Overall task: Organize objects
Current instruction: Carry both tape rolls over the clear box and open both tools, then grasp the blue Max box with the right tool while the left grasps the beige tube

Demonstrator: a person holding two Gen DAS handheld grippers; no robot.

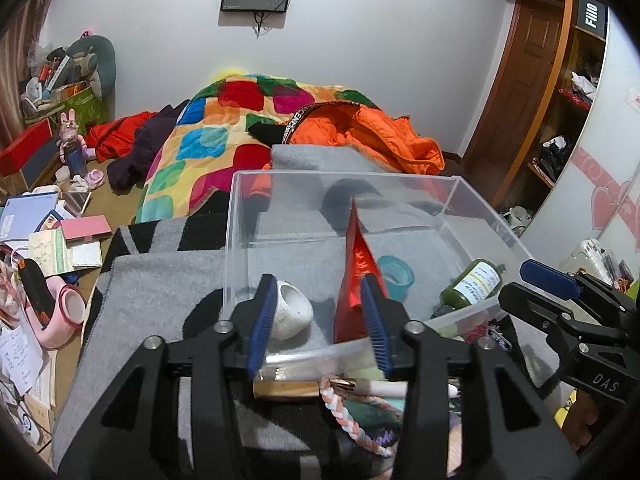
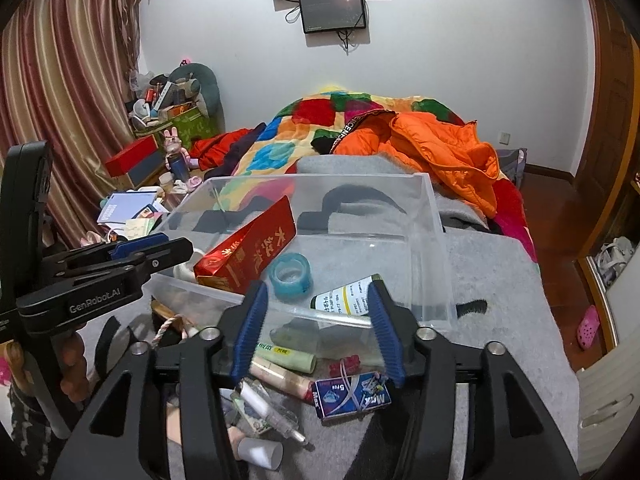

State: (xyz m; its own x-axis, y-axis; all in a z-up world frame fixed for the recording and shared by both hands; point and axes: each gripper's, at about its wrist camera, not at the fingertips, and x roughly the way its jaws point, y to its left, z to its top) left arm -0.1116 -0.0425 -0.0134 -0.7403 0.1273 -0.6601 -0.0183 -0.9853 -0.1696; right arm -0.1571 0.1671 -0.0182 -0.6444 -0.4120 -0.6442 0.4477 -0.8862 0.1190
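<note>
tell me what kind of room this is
Most likely a lived-in bedroom: a bed under a patchwork quilt, curtains at one side, and a wardrobe with open shelves.

Red carton with gold lettering [image 2: 246, 254], teal tape roll [image 2: 291, 275], dark green white-labelled bottle [image 2: 352, 295], multicoloured patchwork quilt [image 1: 224, 136], orange jacket [image 2: 432, 148].

Bin [image 2: 436, 216] sits on blanket [image 2: 500, 280] on the bed, quilt [image 2: 280, 140] and jacket [image 2: 440, 148] behind it. In bin: cup [image 1: 290, 308] near left, carton [image 2: 248, 252] right of it leaning on end, tape roll [image 2: 290, 276] right of carton, bottle [image 2: 348, 294] lying near right. Loose small items in front of bin's near wall: tube [image 2: 286, 356], card pack [image 2: 352, 394], braided cord [image 1: 340, 408]. Floor clutter far left.
</note>
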